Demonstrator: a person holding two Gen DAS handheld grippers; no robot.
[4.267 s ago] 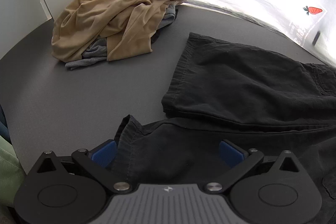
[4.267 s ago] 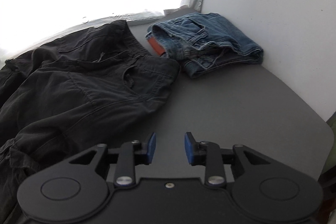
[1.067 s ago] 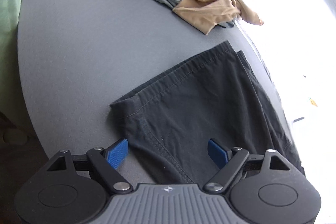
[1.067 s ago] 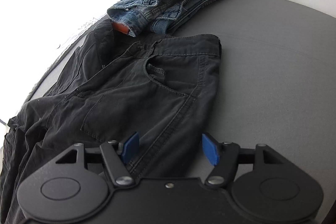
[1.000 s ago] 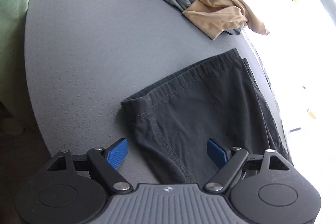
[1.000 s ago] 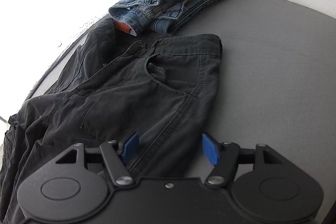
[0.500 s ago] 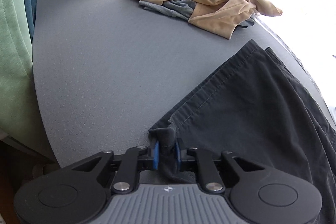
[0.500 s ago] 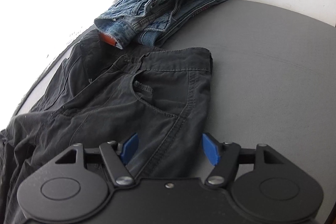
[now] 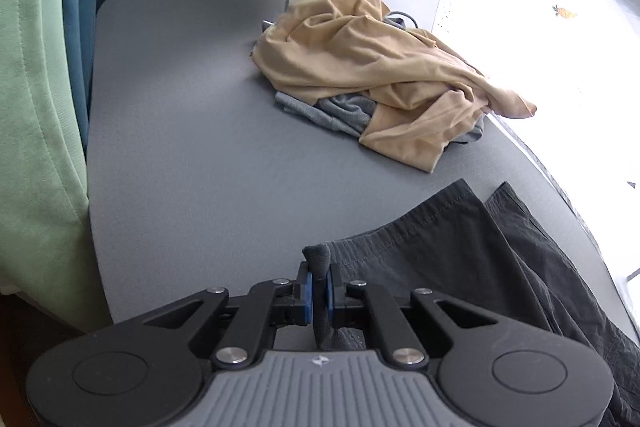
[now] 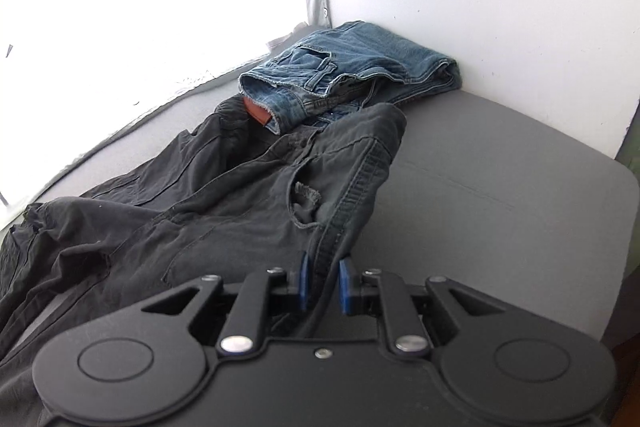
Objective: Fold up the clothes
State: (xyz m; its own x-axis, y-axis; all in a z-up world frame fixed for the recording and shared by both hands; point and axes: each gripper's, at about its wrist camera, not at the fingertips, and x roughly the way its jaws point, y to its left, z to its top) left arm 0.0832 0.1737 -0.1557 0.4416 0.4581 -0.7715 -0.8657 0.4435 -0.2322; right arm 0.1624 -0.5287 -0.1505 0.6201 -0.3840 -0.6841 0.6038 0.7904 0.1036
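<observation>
OK, left gripper (image 9: 318, 291) pinches black pants (image 9: 460, 251) hem corner; right gripper (image 10: 325, 285) clamps their waistband (both lifted off desk (image 9: 192, 147)).

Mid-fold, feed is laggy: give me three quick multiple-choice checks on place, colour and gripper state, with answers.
1. Where do the blue jeans lie?
A. by the white wall
B. on the floor
C. under the tan shirt

2. What colour is the garment both grippers hold?
A. tan
B. black
C. green

3. How is the left gripper?
A. wide open
B. shut on cloth
C. out of view

Answers:
1 A, the jeans sit against the wall.
2 B, the black trousers.
3 B, blue pads pinch a hem corner; the right gripper also clamps the waistband.
</observation>
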